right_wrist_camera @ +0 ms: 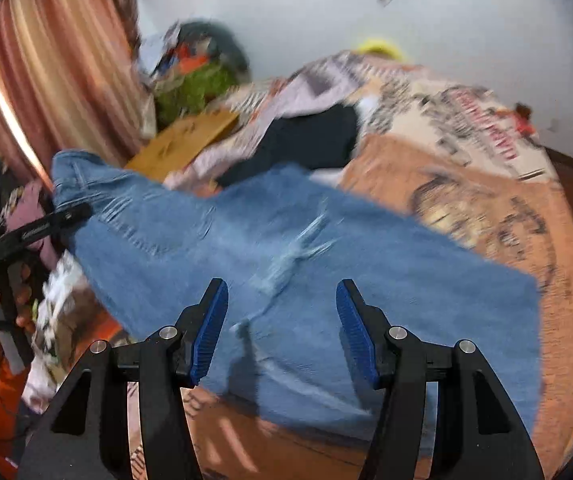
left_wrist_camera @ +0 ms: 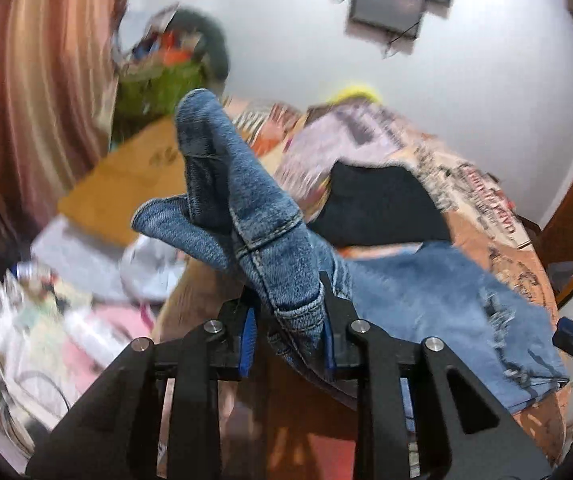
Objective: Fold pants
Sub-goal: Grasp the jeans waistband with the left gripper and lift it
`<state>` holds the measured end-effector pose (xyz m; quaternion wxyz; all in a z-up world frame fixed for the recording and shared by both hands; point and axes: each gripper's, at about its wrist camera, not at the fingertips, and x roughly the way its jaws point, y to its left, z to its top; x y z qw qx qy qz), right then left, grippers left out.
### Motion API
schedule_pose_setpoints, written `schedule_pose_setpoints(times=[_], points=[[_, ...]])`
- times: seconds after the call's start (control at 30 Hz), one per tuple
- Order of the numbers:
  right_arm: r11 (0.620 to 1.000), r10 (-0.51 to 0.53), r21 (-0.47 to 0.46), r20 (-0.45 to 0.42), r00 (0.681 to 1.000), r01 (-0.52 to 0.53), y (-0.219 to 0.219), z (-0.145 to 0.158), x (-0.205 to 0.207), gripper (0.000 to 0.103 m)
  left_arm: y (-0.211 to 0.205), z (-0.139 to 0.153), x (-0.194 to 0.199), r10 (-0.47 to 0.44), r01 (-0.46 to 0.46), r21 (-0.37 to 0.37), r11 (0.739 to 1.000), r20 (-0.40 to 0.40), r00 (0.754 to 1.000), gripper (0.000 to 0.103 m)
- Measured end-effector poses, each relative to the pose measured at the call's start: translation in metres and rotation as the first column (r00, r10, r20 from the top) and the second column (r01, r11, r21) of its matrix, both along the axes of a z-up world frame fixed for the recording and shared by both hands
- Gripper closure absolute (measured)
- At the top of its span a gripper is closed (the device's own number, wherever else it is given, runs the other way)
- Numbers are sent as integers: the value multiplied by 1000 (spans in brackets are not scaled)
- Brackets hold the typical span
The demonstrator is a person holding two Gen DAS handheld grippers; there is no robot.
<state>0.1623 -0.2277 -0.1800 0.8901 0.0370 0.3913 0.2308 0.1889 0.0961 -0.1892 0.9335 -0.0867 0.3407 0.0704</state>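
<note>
The left gripper (left_wrist_camera: 288, 330) was clenched on a bunched fold of the blue jeans (left_wrist_camera: 446, 300), lifted off the patterned bedspread (left_wrist_camera: 486, 208) — the right gripper (right_wrist_camera: 282, 328) hung released above them. Beyond: a black garment (right_wrist_camera: 306, 140), striped curtain (right_wrist_camera: 46, 60), white wall (right_wrist_camera: 446, 8).

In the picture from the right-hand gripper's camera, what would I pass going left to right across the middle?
Striped curtain → the other gripper in a hand → blue jeans spread flat → orange printed bedspread.
</note>
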Motion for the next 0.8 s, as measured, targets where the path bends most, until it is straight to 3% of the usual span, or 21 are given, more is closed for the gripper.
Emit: schedule_pose_setpoints(times=[0.2, 0.37, 0.5, 0.8], points=[[986, -160, -45, -3, 987, 160, -69, -5, 0, 49, -41, 52, 0, -101, 97, 33, 995, 118, 988, 77], [965, -245, -117, -77, 966, 235, -117, -39, -3, 49, -81, 86, 6, -196, 196, 15, 980, 167, 966, 77], [966, -252, -104, -173, 952, 237, -137, -76, -3, 49, -114, 97, 15, -253, 254, 19, 967, 172, 952, 79], [971, -238, -50, -147, 960, 233, -136, -85, -8, 49, -195, 106, 34, -376, 370, 70, 927, 142, 916, 83]])
